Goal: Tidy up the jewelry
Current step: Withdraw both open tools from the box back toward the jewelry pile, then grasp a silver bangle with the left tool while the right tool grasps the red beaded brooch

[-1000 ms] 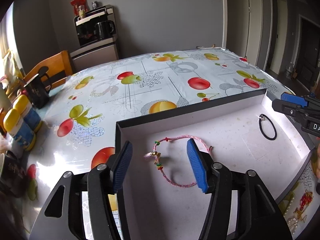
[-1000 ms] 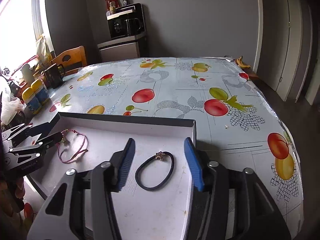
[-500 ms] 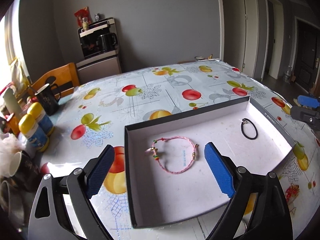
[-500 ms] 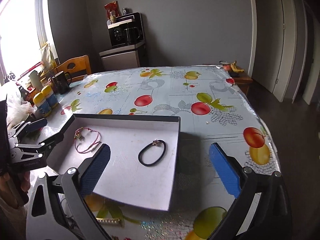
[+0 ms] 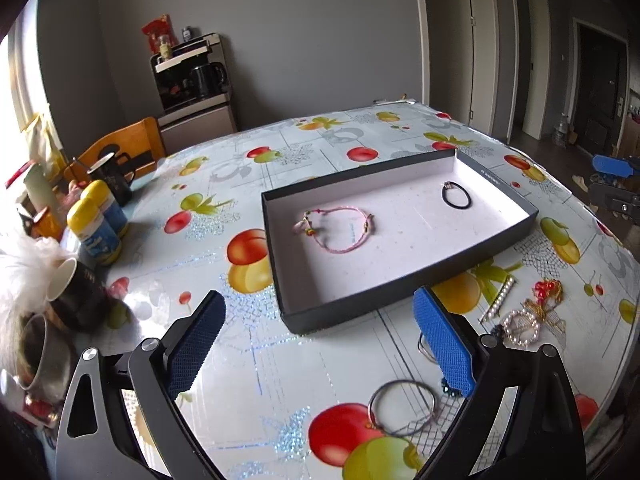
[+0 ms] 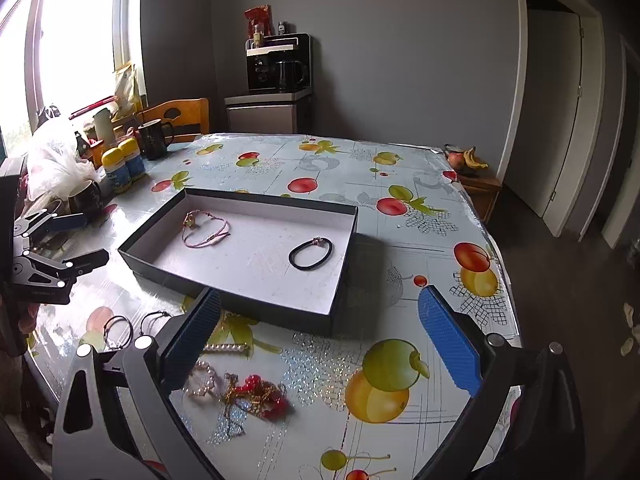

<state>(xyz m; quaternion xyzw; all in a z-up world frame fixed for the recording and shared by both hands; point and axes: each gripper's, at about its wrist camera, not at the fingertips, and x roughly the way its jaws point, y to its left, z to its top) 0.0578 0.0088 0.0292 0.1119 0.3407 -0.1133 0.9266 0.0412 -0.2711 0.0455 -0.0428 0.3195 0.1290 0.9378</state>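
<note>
Two pieces already lie in our shallow black cardboard box with the white floor (image 5: 496, 184): a pink cord bracelet with small beads (image 5: 335, 229) toward its nine o'clock end and a black elastic band with a small metal charm (image 5: 456, 196) toward its three o'clock end, well apart from each other. We judge the sorting as begun but less than half done.

Outside the box, near the table edge at six o'clock, more jewelry waits on the fruit-print tablecloth (image 5: 280, 380): a thin grey wire bangle (image 5: 402, 407), a straight pearl hair clip (image 5: 498, 297), a round pearl brooch (image 5: 521, 327) and a red and gold beaded ornament (image 5: 547, 292). In the right wrist view, two more thin dark loop bracelets (image 6: 118, 332) lie at about eight o'clock from the box.

Our left gripper (image 5: 320, 344) hangs above the table at the box's six o'clock side, fingers wide apart and holding nothing. Our right gripper (image 6: 320, 344) hangs likewise, fingers spread wide and empty, over the pearl clip and red ornament.
</note>
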